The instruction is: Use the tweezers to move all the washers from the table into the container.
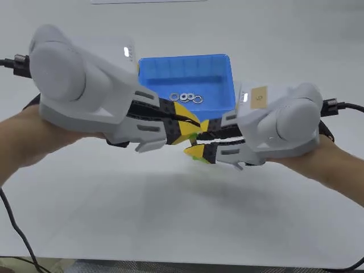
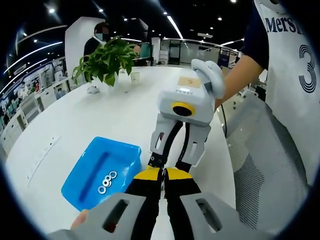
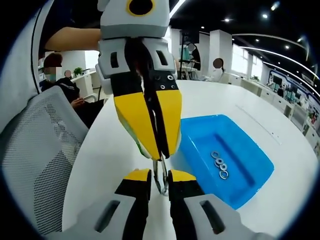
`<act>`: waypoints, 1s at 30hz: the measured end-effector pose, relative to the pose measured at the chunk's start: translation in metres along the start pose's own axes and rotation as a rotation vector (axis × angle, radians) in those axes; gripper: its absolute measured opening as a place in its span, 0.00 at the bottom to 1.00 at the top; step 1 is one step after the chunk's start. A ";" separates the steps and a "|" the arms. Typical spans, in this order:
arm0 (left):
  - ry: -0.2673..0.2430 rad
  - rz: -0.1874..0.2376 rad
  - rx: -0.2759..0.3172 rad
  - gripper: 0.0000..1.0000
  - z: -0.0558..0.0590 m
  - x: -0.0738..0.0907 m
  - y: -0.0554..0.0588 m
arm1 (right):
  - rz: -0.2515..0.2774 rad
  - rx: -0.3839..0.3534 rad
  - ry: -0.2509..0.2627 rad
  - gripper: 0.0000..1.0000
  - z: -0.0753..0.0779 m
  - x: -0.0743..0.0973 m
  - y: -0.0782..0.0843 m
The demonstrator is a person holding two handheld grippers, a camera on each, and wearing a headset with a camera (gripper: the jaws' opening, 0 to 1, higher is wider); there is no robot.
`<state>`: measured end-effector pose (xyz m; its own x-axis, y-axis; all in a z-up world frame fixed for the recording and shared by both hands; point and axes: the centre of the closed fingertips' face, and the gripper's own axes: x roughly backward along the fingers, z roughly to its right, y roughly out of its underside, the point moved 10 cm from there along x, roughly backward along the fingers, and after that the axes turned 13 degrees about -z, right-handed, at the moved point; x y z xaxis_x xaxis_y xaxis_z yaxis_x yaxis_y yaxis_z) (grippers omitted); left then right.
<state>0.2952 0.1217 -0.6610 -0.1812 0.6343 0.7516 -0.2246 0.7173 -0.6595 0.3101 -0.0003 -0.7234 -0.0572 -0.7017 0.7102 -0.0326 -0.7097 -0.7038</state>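
A blue container (image 1: 183, 60) sits on the white table with several washers (image 1: 186, 98) lying in a row inside it. In front of it my two grippers meet tip to tip above the table. In the right gripper view, the left gripper (image 3: 161, 152) comes down from the top with its yellow jaws shut on thin metal tweezers (image 3: 160, 169). The tweezers' lower end sits between the jaws of my right gripper (image 3: 160, 177), which are closed in on it. In the head view the left gripper (image 1: 196, 126) is on the left and the right gripper (image 1: 193, 150) on the right.
The white table (image 1: 170, 210) stretches wide around the container (image 2: 82, 167), whose washers (image 2: 106, 181) also show in the left gripper view. A potted plant (image 2: 105, 60) stands far back on the table. A mesh chair (image 3: 45, 150) is beside the table, and people sit further off.
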 end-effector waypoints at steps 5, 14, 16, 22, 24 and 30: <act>0.009 0.003 0.018 0.06 -0.004 -0.002 0.001 | -0.007 -0.009 -0.003 0.12 0.003 -0.001 0.002; 0.012 -0.016 -0.009 0.06 -0.005 -0.006 -0.002 | -0.029 0.022 0.024 0.11 0.000 -0.001 0.003; 0.013 -0.011 -0.001 0.06 -0.006 -0.006 -0.001 | -0.029 0.013 0.025 0.11 0.001 -0.001 0.003; 0.029 -0.012 0.010 0.06 -0.001 -0.002 0.001 | -0.035 0.016 0.002 0.10 -0.006 0.001 0.002; 0.031 -0.013 0.008 0.06 0.002 0.000 0.000 | -0.030 0.002 -0.017 0.11 -0.008 0.001 0.001; 0.031 -0.017 0.000 0.06 0.011 0.009 -0.002 | -0.025 0.013 -0.029 0.10 -0.015 0.004 -0.005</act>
<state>0.2841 0.1226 -0.6526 -0.1480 0.6305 0.7619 -0.2275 0.7280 -0.6467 0.2951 0.0017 -0.7174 -0.0278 -0.6851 0.7280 -0.0209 -0.7277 -0.6856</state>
